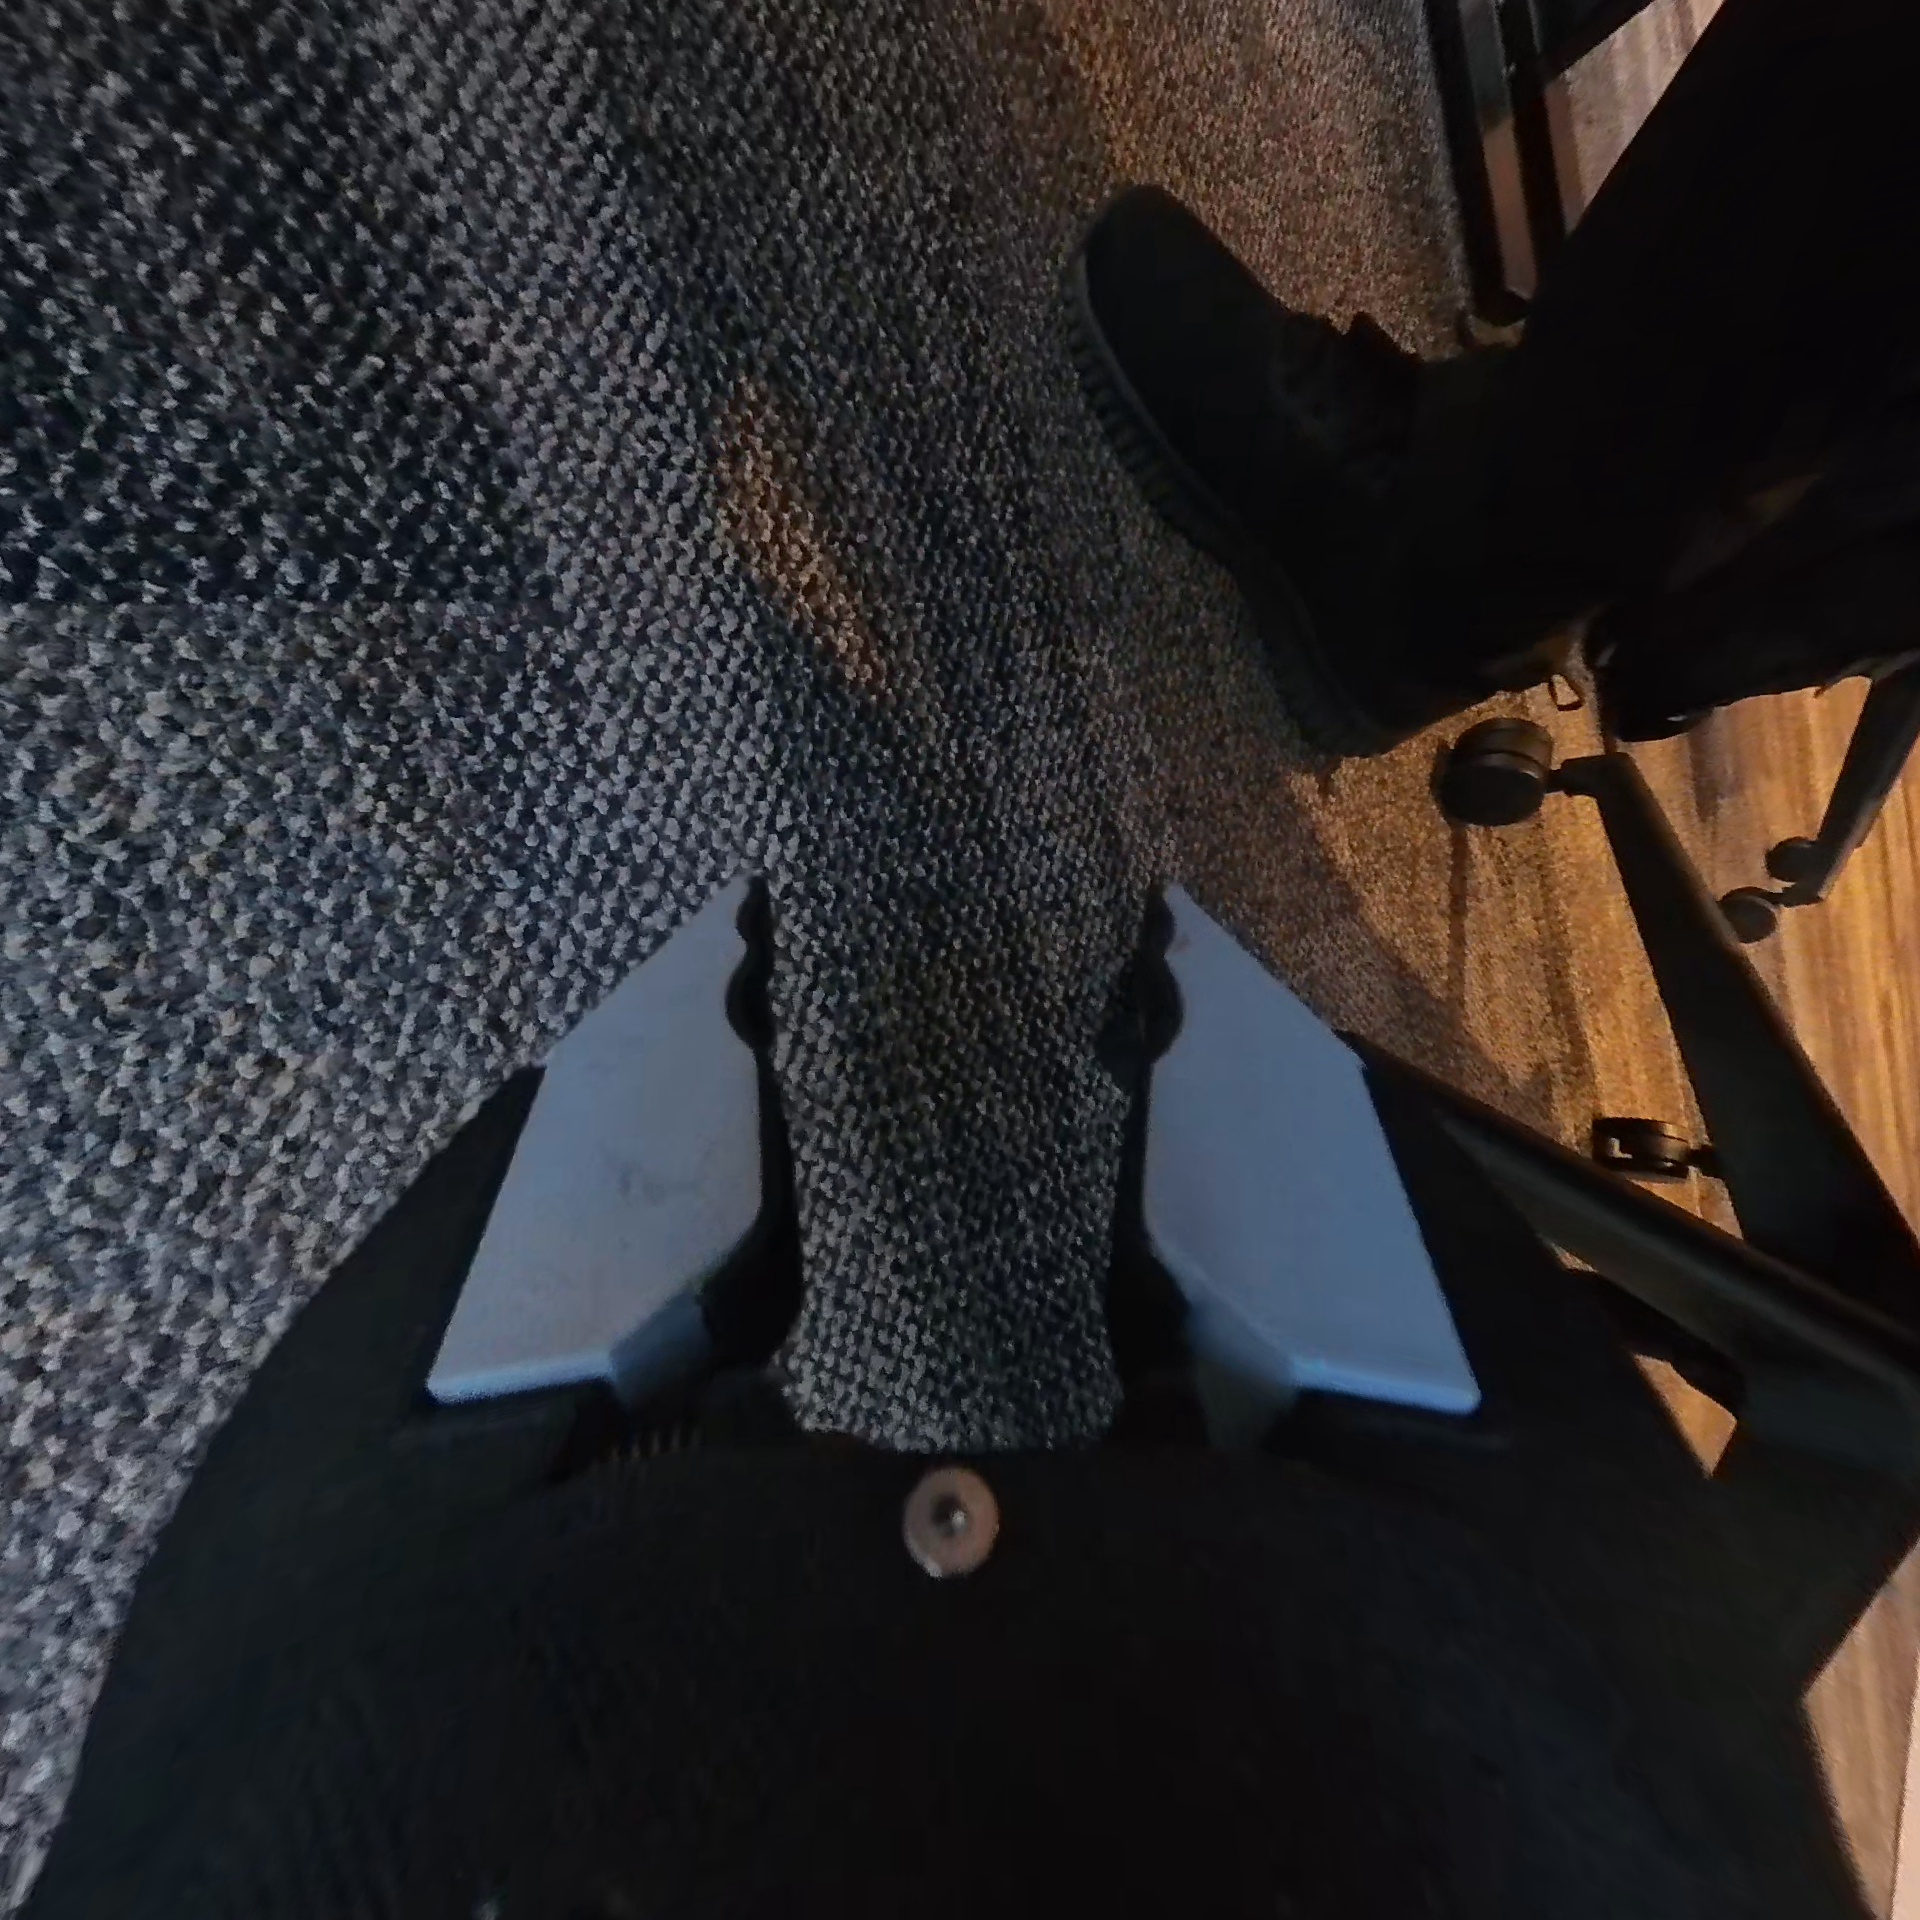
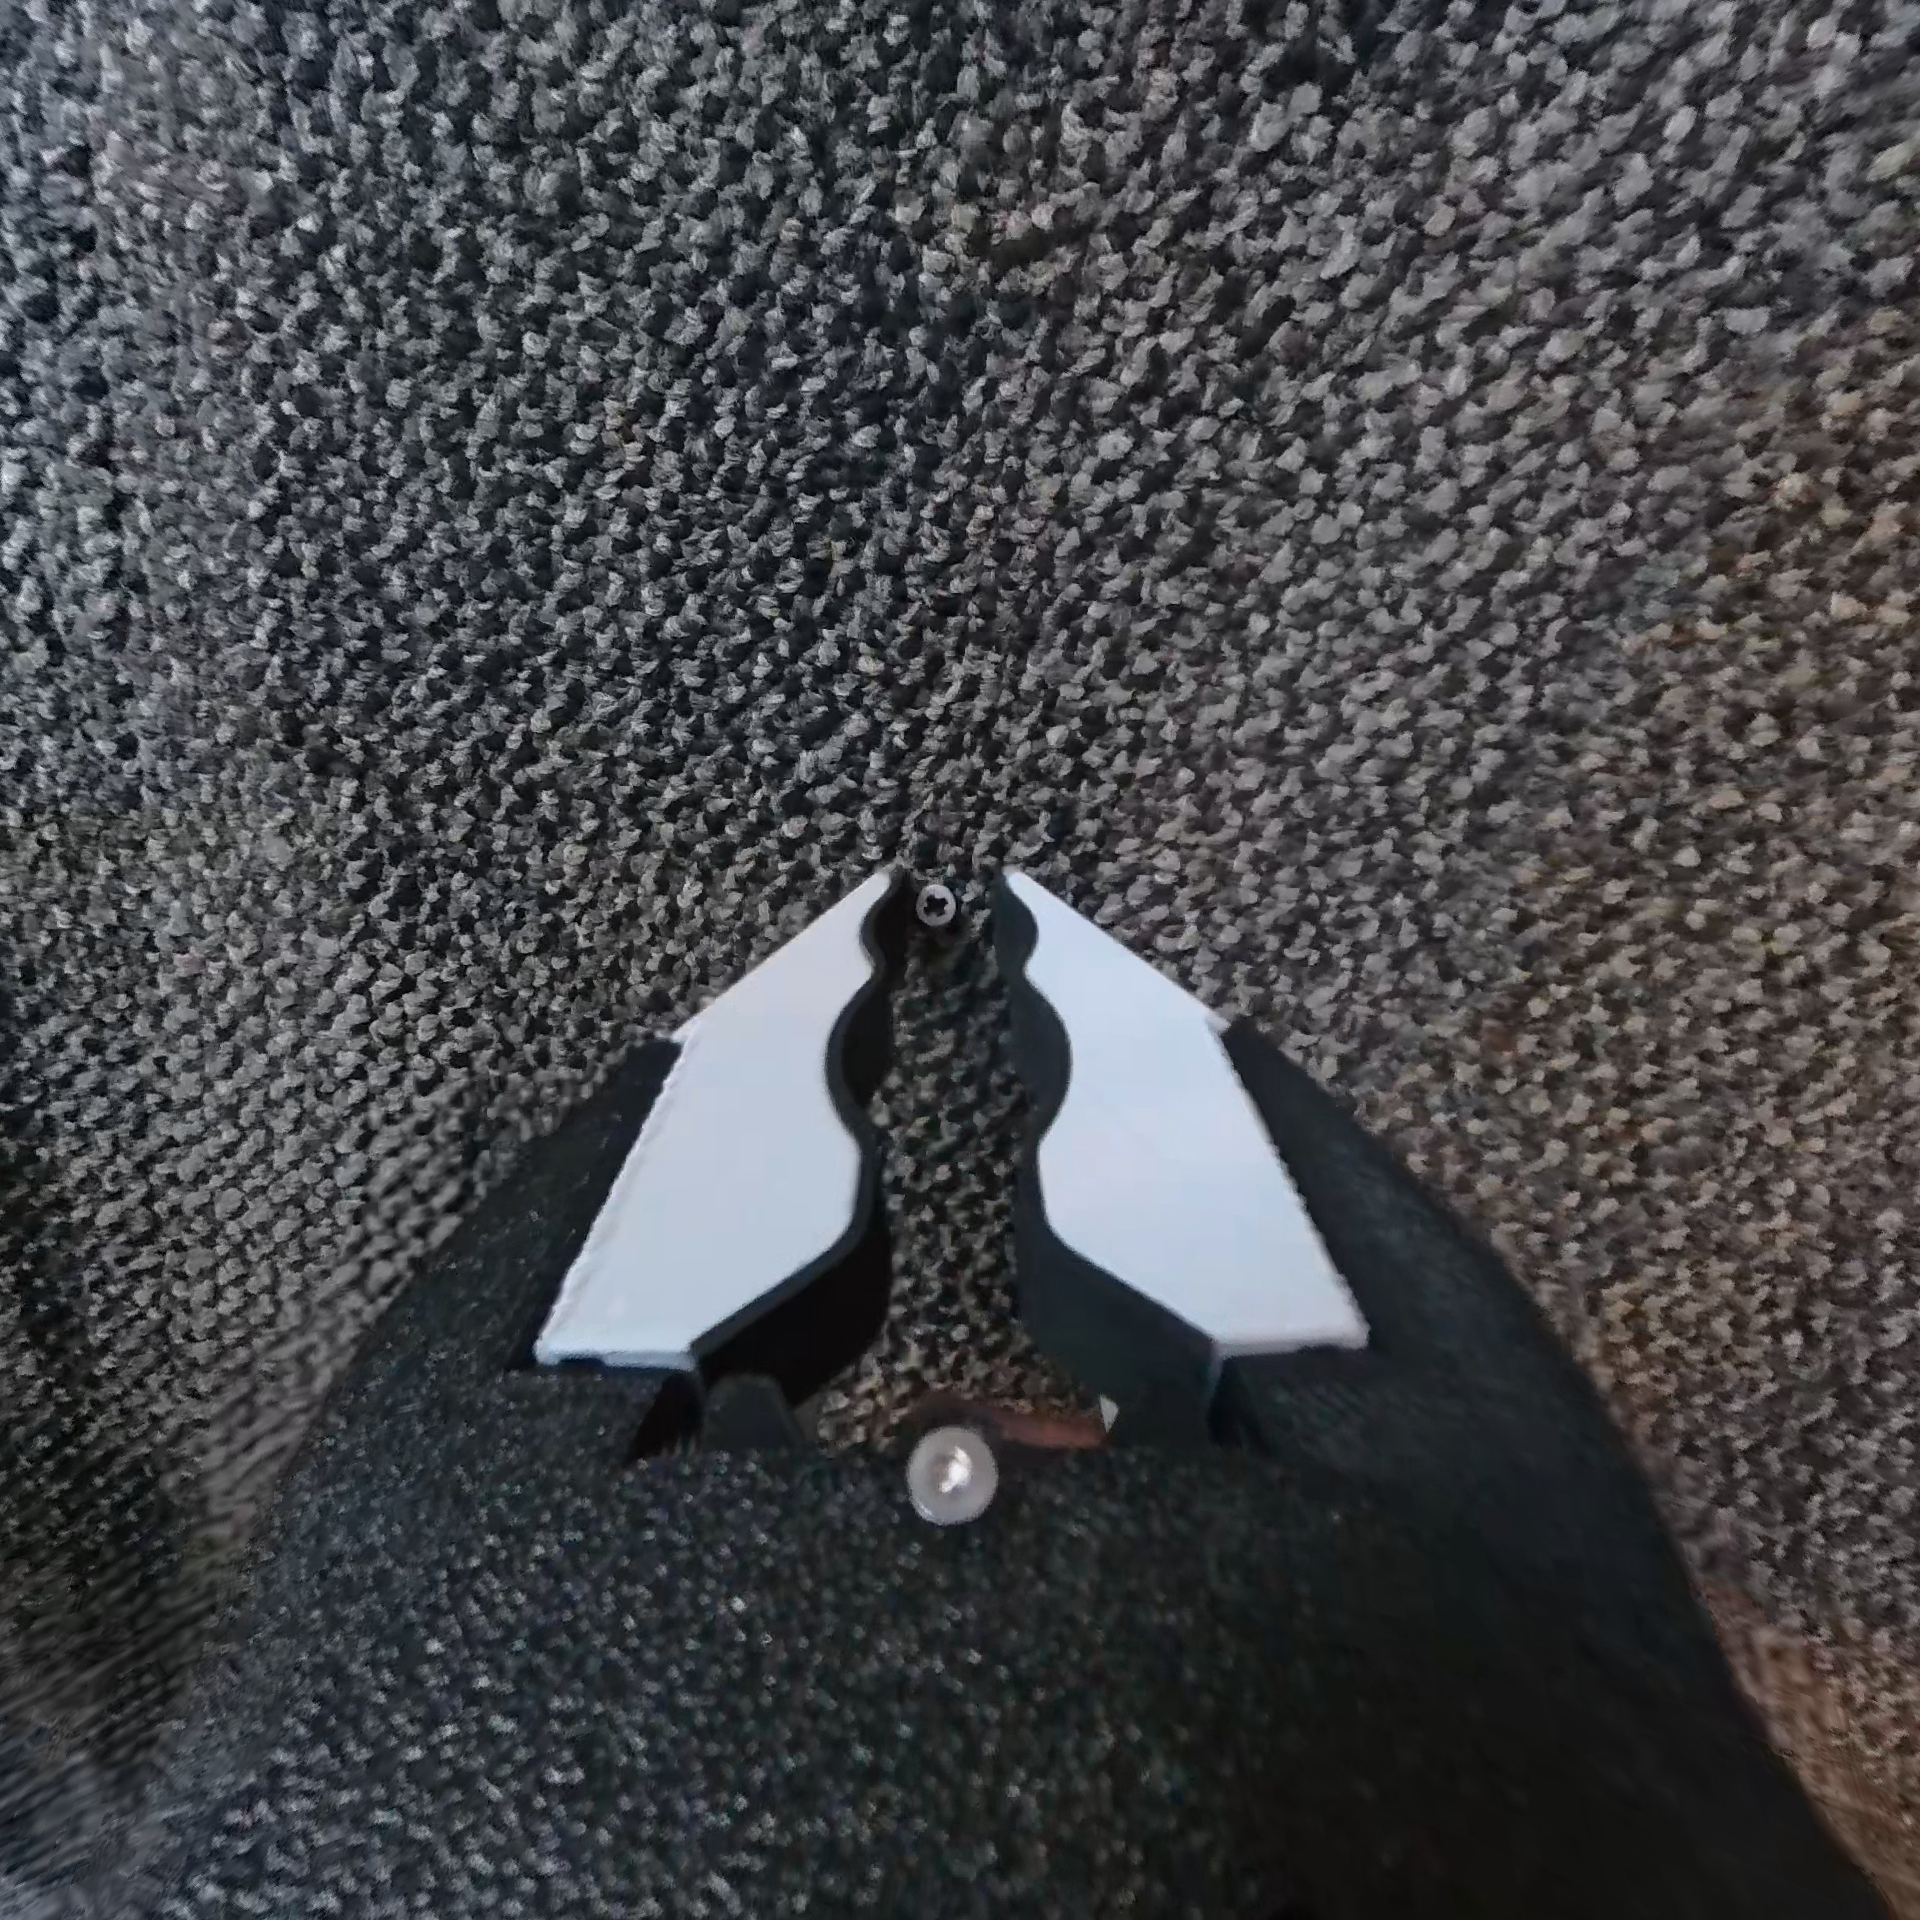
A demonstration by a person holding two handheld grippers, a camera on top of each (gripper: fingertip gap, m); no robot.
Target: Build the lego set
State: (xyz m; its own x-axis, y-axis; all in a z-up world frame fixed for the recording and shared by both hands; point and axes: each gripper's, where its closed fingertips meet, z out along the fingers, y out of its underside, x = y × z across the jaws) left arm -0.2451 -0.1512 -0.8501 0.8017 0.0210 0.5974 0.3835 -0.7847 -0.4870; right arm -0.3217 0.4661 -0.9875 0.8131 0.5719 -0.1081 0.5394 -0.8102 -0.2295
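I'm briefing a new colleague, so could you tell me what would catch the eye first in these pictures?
Speckled grey carpet fills both views, with no bricks in sight. In the right wrist view a small screw lies on the carpet between the tips of the right tool, whose fingers stand slightly apart. In the left wrist view a dark shoe sits upper right, beyond the open left tool.

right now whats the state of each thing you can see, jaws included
left gripper: jaws open, empty, over the carpet
right gripper: jaws nearly closed at the tips around a small screw, contact unclear
screw: lying on the carpet between the right tips
shoe: planted on the carpet
chair caster: resting at the carpet edge
carpet: no lego in view
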